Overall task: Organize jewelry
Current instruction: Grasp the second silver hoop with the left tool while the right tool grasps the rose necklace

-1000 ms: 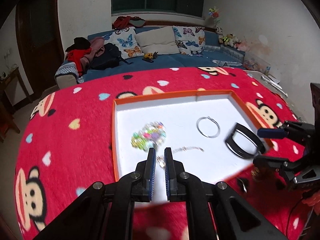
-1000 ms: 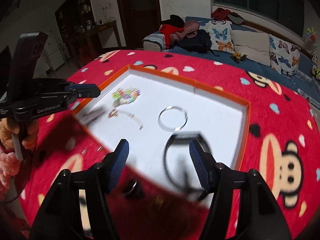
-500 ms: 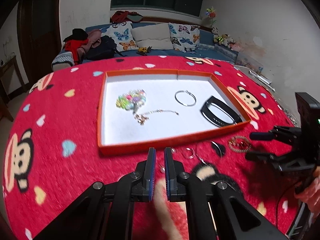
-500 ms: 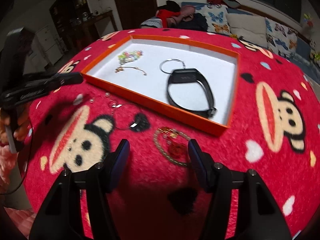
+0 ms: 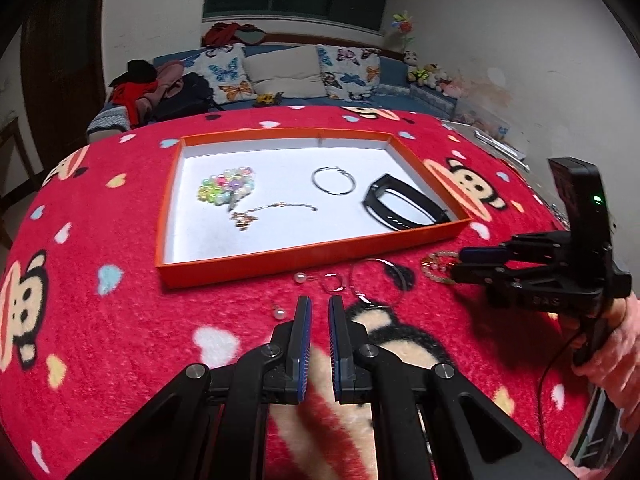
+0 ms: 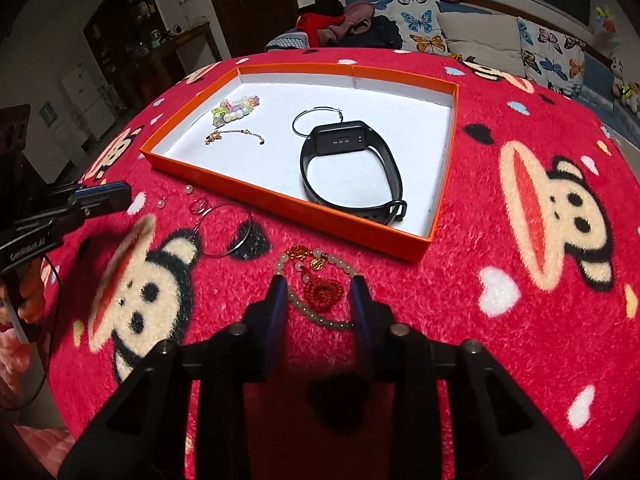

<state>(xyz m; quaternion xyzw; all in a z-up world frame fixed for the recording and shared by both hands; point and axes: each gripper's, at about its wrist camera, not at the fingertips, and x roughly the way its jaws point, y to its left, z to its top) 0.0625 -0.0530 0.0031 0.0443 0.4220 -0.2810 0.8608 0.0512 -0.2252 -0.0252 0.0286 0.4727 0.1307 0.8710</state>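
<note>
The right gripper (image 6: 319, 290) is pointing steeply down at the red monkey-print blanket (image 6: 520, 320), and its jaws are closing with a pale bead bracelet (image 6: 316, 276) carrying a red knotted charm lying between them; the blue pads are standing just beside the beads, not yet pressing on them. Just beyond its tips sits the orange tray (image 6: 288, 200), and inside that, nearest the gripper, a black smart band (image 6: 352, 168) is lying beside a thin silver hoop (image 6: 316, 120), with a fine chain (image 6: 236, 134) and a cluster of coloured beads (image 6: 236, 106) farther off to the left.

The left gripper (image 5: 319, 308) is hovering over the blanket with its jaws nearly together and nothing between them. Just ahead of its tips a large wire hoop (image 5: 376, 282), a small ring (image 5: 334, 282) and a pearl earring (image 5: 300, 278) are lying loose in front of the tray's near wall; a second pearl (image 5: 279, 313) is resting just left of the fingers.
</note>
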